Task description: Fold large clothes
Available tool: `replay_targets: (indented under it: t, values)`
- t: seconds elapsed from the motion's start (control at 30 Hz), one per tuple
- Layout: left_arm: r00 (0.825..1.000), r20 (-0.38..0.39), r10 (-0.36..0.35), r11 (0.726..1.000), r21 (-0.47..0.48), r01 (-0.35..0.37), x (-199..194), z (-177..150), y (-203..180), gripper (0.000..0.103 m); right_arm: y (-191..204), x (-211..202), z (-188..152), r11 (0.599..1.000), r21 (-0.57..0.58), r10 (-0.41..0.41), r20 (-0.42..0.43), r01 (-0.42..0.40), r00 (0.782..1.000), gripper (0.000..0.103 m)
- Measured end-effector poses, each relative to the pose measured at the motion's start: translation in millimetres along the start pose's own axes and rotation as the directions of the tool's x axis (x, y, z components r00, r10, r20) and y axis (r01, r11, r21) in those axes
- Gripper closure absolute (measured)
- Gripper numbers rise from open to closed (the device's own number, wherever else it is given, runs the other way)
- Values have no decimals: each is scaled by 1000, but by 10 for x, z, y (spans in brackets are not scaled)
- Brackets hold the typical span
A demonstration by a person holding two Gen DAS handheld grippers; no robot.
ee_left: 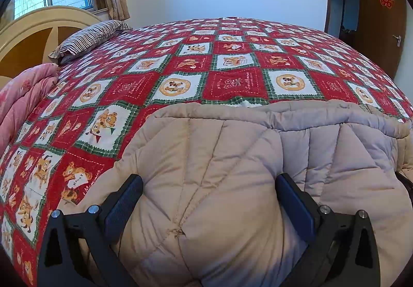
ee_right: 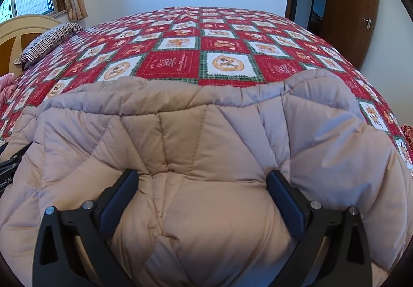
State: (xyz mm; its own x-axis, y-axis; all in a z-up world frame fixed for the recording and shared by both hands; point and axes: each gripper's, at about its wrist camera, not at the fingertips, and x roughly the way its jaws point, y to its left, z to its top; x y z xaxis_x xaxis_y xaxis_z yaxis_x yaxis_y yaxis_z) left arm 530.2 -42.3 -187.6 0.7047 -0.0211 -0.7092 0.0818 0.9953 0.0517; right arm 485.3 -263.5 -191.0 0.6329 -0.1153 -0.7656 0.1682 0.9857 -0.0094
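Observation:
A large beige quilted padded coat (ee_left: pixel 232 137) lies bunched on the near part of the bed; in the right wrist view the coat (ee_right: pixel 193 132) fills the lower half of the frame. My left gripper (ee_left: pixel 208 178) is open, its fingers wide apart with a puffy bulge of the coat's left side between them. My right gripper (ee_right: pixel 202 173) is open in the same way, straddling a bulge on the coat's right side. Neither pair of pads squeezes the fabric. The coat's far edge runs as a folded seam across the bed.
The bed carries a red, white and green patchwork cover (ee_left: pixel 232 60) with bear pictures. A striped pillow (ee_left: pixel 90 37) lies by the headboard (ee_left: pixel 31 37), a pink folded quilt (ee_left: pixel 23 96) at the left edge. A wooden door (ee_right: pixel 353 16) stands at the right.

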Motion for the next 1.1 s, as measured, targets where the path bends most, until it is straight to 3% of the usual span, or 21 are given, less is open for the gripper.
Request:
replay_targets:
  t: [0.37, 0.53, 0.63, 0.73, 0.8, 0.9, 1.03, 1.1]
  values:
    - [1000, -1, 15, 1000, 10, -15, 1, 1, 1, 0, 31, 20, 2, 999, -19, -27, -13, 26, 1000, 1]
    - [998, -64, 26, 999, 38, -24, -227, 129, 26, 1, 54, 25, 36, 999, -36, -40, -32, 39, 999, 1]
    - [1000, -19, -3, 1000, 26, 4, -650, 155, 134, 1, 49, -126, 144, 997, -45, -58, -57, 55, 997, 4]
    - [998, 50, 45, 998, 44, -48, -866, 84, 262, 1, 101, -476, 196, 999, 21, -48, 45, 47, 998, 4]
    - [996, 56, 64, 998, 8, -64, -826, 12, 356, 1, 254, -624, 222, 1000, 27, 12, 88, -14, 996, 4]
    - [995, -42, 90, 996, -22, -91, -516, -145, 445, 1, 587, -574, 215, 998, -45, 46, 70, -43, 996, 4]
    - [998, 4, 65, 995, -79, -65, -417, -349, 522, 1, 801, -219, 58, 994, -108, 9, 2, -9, 1000, 3]
    - [999, 4, 51, 992, -115, -50, -391, -381, 568, 1, 795, -158, 28, 995, -103, 7, 14, -5, 1000, 2]
